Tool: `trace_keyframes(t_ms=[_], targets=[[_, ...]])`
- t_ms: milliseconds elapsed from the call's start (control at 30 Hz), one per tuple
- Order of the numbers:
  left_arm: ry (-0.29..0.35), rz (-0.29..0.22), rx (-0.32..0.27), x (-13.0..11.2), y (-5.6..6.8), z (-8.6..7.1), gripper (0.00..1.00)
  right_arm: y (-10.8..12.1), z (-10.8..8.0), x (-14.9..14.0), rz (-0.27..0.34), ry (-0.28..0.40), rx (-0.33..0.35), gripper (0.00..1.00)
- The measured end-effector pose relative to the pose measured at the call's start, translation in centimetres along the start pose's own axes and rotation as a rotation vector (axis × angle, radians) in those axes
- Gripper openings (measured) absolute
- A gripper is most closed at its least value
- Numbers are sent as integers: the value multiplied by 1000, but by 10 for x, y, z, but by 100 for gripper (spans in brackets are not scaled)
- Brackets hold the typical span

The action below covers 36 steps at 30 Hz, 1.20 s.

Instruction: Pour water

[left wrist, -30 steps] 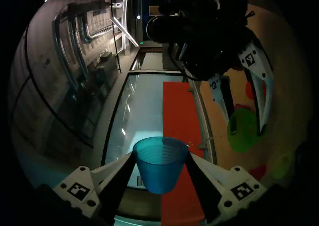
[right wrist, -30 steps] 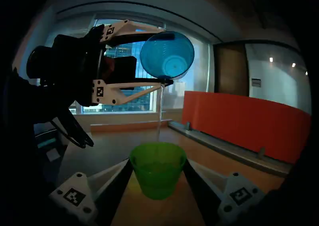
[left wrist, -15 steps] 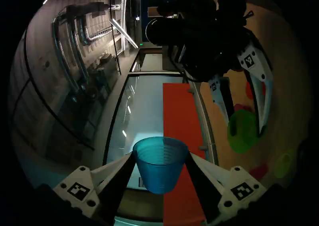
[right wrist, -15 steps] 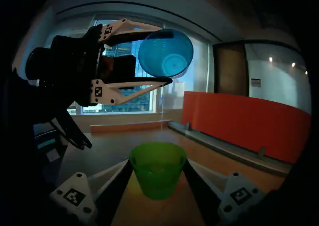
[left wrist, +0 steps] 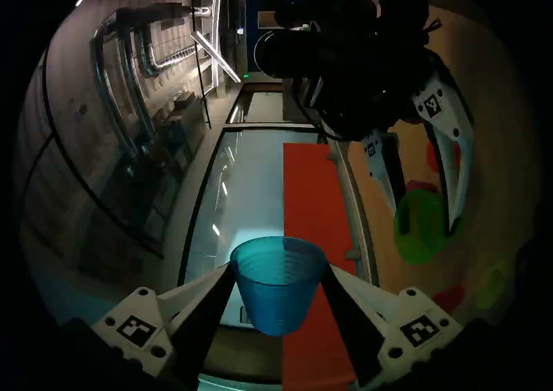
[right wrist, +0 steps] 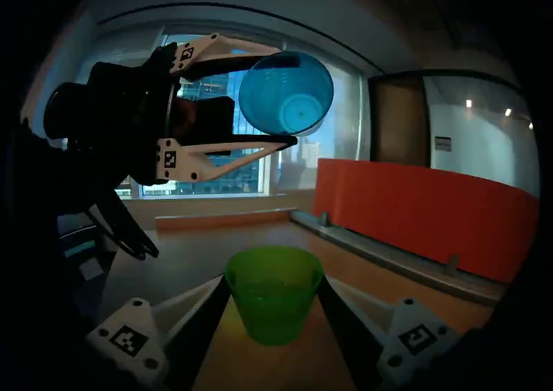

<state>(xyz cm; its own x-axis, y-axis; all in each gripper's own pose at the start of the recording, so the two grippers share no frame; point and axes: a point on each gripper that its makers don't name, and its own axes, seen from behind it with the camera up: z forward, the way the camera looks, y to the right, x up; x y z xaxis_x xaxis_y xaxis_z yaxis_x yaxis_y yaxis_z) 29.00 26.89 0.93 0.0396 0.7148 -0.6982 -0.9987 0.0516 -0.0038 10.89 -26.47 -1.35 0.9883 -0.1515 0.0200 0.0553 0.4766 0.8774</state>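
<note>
My left gripper [left wrist: 278, 284] is shut on a blue plastic cup [left wrist: 278, 291], held tipped on its side. In the right gripper view that blue cup [right wrist: 287, 94] hangs above and slightly behind the green cup, its mouth facing me, and no water stream falls from it. My right gripper [right wrist: 274, 301] is shut on a translucent green cup [right wrist: 274, 301] held upright over the wooden table [right wrist: 207, 242], with some water inside. In the left gripper view the green cup [left wrist: 418, 225] sits between the right gripper's white fingers [left wrist: 456, 153].
An orange partition panel [right wrist: 428, 208] runs along the table's right side with a metal rail [right wrist: 387, 256] at its foot. A large window [right wrist: 214, 177] stands behind. A dark-sleeved arm [right wrist: 76, 156] holds the left gripper at the left.
The thin stream of water from the blue cup into the green cup has stopped. The blue cup has shifted very slightly left and up.
</note>
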Motion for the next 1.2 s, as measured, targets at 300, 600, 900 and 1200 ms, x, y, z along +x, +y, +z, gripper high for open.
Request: trace_keyframes(t_ms=[300,600,900,1200], targets=[[-4,-130,-6,-6,6,-1,86,0,-1,1,0,4,-6,89],[0,-379,23,-15,0,-4,86,3,-4,7,1,17,-17,89],[-32,-628,47,-33,2,-10,86,5,-8,17,5,42,-33,89],[-55,-898,66,-50,5,-9,86,7,-15,22,3,53,-44,89]])
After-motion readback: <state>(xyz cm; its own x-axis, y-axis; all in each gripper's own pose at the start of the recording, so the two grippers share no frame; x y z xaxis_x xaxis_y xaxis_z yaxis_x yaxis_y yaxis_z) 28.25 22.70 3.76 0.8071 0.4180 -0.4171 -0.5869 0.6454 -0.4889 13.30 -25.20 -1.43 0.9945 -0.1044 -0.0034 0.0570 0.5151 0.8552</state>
